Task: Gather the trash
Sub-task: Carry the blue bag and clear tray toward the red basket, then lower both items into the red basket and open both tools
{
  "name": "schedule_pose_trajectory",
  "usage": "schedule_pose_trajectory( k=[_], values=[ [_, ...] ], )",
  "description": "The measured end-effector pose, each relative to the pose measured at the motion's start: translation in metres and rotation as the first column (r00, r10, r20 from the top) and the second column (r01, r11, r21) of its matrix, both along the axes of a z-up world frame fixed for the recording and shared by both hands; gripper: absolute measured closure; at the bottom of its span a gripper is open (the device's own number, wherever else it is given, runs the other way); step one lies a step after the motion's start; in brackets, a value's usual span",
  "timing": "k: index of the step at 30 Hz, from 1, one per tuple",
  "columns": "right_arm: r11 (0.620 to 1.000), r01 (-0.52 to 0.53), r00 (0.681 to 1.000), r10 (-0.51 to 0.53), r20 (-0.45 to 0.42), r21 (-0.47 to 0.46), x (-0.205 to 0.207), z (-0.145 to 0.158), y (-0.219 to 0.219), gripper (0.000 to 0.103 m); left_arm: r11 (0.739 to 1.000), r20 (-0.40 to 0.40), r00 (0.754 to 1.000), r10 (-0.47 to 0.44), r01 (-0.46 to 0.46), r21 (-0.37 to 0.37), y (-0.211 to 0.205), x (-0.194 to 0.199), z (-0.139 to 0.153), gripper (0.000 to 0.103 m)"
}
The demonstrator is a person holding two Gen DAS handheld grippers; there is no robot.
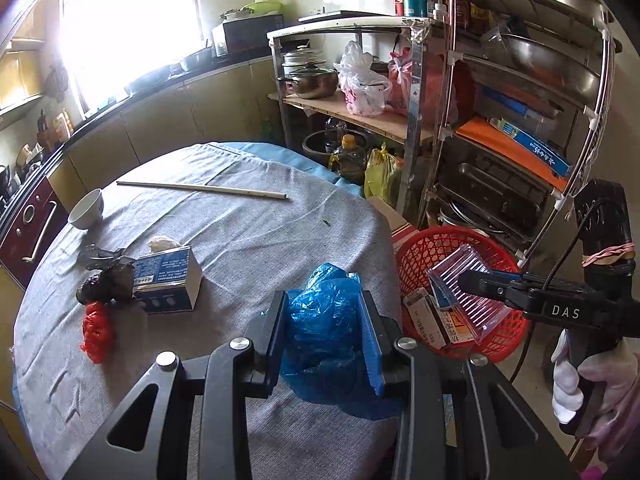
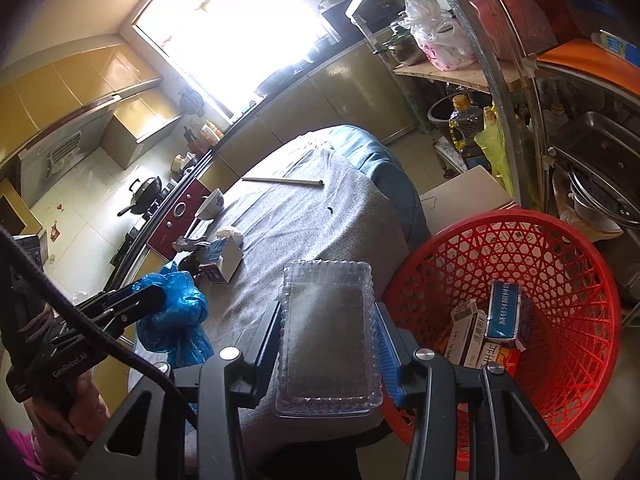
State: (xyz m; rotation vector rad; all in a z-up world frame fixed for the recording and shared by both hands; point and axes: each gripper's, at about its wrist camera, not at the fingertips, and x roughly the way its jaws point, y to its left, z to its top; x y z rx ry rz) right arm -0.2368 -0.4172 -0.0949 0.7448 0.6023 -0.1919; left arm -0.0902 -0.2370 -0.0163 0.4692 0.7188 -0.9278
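Note:
My left gripper (image 1: 326,332) is shut on a crumpled blue plastic bag (image 1: 324,320) above the near edge of the grey-clothed table (image 1: 240,240). My right gripper (image 2: 328,340) is shut on a clear plastic tray (image 2: 328,336), held just left of the red mesh basket (image 2: 560,280). In the left wrist view the tray (image 1: 466,292) hangs over the basket (image 1: 420,256). The basket holds several small cartons (image 2: 500,316). On the table lie a blue-white box (image 1: 168,280), a red wad (image 1: 96,332), dark wrappers (image 1: 106,276) and a white tissue (image 1: 162,243).
A white bowl (image 1: 86,208) and a long stick (image 1: 200,190) lie on the far part of the table. A metal rack (image 1: 520,120) with pots, trays and bags stands right behind the basket. A cardboard box (image 2: 464,196) sits between table and rack.

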Motion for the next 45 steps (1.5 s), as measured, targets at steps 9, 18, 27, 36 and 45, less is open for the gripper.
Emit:
schedule_pose_trajectory(
  k=[9, 18, 27, 36, 45],
  values=[
    [0.999, 0.040, 0.999, -0.040, 0.007, 0.018, -0.012, -0.003, -0.015, 0.055, 0.999, -0.017, 0.999, -0.051, 0.051, 0.007, -0.028, -0.006, -0.005, 0.067],
    [0.994, 0.097, 0.995, -0.098, 0.012, 0.040, -0.029, -0.009, -0.034, 0.055, 0.991, -0.016, 0.991, -0.131, 0.131, 0.025, -0.068, -0.025, -0.017, 0.067],
    [0.984, 0.158, 0.987, -0.159, 0.005, 0.079, -0.046, -0.020, -0.055, 0.055, 0.982, -0.017, 0.984, -0.177, 0.178, 0.057, -0.102, -0.036, -0.031, 0.067],
    [0.967, 0.228, 0.974, -0.228, -0.014, 0.116, -0.065, -0.033, -0.077, 0.055, 0.973, -0.022, 0.976, -0.216, 0.217, 0.076, -0.132, -0.045, -0.042, 0.067],
    [0.944, 0.306, 0.952, -0.302, -0.049, 0.124, -0.086, -0.045, -0.101, 0.055, 0.959, -0.043, 0.964, -0.264, 0.267, 0.098, -0.157, -0.057, -0.056, 0.067]
  ],
)
